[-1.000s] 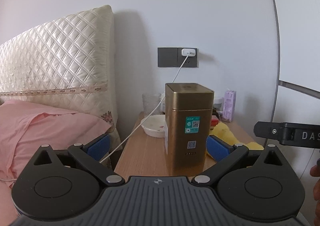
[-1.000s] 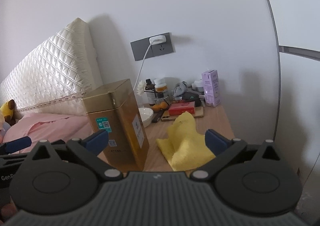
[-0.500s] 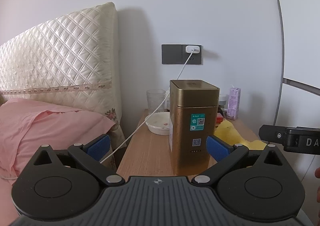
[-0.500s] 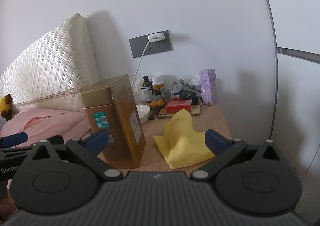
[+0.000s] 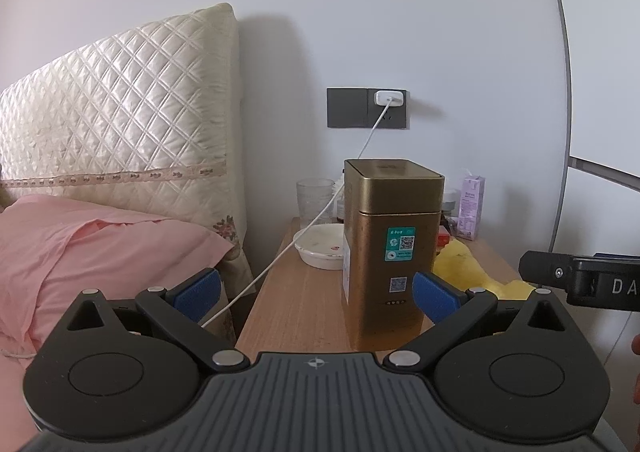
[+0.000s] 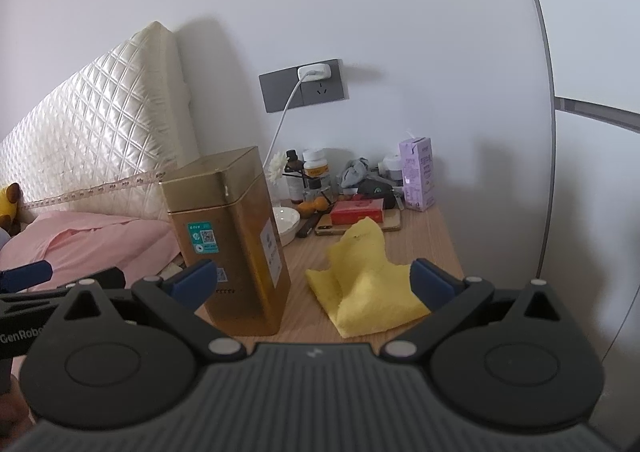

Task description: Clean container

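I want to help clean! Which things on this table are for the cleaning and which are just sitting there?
For the job:
tall gold metal tin
crumpled yellow cloth

Just lying about:
white shallow bowl
clear drinking glass
purple carton
red flat box
white charger cable

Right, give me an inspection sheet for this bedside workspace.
Surface: wooden nightstand, crowded along the back.
Job's things: gold tin upright, lid on; yellow cloth crumpled to its right.
Clutter: bowl, glass, bottles, red box, purple carton.
Grippers: left hand-held gripper open, empty; right hand-held gripper open, empty.
Cables: white cable from the wall charger across the nightstand's left edge.
Surroundings: quilted headboard, pink bedding.
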Motion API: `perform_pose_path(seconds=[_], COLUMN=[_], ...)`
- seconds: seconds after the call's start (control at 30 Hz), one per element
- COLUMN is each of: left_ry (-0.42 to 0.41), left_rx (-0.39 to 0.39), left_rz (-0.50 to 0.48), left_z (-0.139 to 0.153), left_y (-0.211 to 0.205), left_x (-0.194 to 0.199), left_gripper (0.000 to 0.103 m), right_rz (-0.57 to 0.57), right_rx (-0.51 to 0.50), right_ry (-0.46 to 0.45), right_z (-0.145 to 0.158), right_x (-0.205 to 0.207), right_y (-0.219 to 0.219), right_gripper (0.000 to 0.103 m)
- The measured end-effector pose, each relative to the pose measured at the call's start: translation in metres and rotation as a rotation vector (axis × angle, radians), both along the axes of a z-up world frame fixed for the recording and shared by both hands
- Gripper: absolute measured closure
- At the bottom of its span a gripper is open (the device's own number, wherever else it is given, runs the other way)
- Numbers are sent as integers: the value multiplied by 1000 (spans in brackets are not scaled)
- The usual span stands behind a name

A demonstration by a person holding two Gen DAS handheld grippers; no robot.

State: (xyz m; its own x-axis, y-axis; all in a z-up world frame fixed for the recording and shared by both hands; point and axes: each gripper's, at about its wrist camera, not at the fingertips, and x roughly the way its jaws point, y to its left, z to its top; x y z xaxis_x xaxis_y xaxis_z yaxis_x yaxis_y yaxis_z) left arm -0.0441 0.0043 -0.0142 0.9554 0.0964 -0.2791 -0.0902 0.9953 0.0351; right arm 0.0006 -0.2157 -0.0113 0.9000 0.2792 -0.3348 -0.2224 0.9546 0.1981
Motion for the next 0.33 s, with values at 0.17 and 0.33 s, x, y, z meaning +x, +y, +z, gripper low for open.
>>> perform_pose_path(seconds=[0.17,0.33], left_ry=[2,0], left_rx=[-2,-2], left_rz=[0,-2], left_z=[-1,-1], left_y=[1,3], left_x=[1,1], left_gripper=[0,0], right_rz=[-3,-4], right_rx=[-2,-4], right_ry=[3,2], right_z=[0,0], right_x=[0,1], right_y=[0,0], right_gripper=[0,0])
